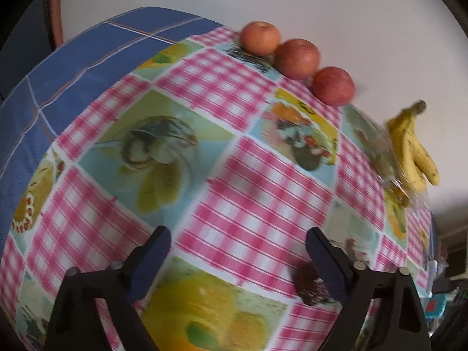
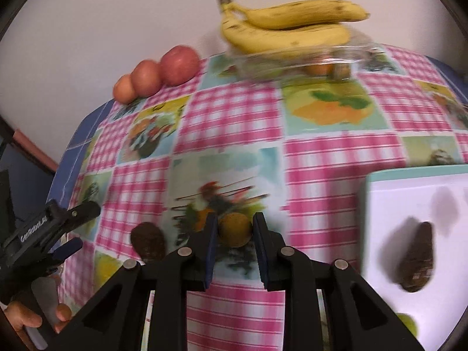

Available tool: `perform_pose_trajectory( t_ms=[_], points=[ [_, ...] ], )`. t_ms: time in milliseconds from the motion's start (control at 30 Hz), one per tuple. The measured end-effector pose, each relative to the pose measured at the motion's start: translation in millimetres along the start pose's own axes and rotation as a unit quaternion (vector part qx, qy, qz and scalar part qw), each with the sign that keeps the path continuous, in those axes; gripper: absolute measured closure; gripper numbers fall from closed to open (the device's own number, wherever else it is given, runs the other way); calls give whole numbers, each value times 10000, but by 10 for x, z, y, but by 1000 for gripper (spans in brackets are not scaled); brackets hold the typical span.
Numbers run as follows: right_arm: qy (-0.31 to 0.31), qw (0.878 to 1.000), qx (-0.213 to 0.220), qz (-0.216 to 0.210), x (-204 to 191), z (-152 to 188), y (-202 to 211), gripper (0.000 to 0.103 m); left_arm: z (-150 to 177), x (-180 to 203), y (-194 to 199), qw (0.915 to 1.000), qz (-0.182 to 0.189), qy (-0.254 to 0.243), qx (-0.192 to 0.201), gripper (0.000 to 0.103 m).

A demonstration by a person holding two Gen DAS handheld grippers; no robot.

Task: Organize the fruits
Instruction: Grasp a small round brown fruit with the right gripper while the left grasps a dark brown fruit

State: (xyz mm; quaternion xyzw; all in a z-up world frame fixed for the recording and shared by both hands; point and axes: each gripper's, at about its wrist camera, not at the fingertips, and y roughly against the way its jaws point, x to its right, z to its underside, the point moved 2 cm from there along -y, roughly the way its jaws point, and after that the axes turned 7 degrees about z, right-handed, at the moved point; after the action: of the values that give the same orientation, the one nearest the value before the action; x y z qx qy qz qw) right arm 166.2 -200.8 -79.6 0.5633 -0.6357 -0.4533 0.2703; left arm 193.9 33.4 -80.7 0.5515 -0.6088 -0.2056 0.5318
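Right gripper [image 2: 234, 231] alone shows its clamped orange fruit [image 2: 235, 230].

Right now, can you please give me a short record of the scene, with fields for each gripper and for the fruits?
right gripper: fingers shut on a small round yellow-brown fruit
left gripper: fingers open, nothing between them
dark avocado on table: beside the left gripper
apples: three in a row at the far table edge
bananas: bunch on a clear container
white tray: holds a second dark avocado
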Motion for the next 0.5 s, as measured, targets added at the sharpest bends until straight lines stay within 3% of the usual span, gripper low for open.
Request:
perform_pose_trajectory(
  t_ms=[233, 500],
  points=[
    [-207, 9993, 196, 255, 321, -110, 213, 78, 172, 313, -113, 9987, 348, -233, -291, 30],
    [-229, 9987, 313, 322, 445, -150, 329, 78, 331, 556, -168, 9964, 455, -526, -478, 41]
  ],
)
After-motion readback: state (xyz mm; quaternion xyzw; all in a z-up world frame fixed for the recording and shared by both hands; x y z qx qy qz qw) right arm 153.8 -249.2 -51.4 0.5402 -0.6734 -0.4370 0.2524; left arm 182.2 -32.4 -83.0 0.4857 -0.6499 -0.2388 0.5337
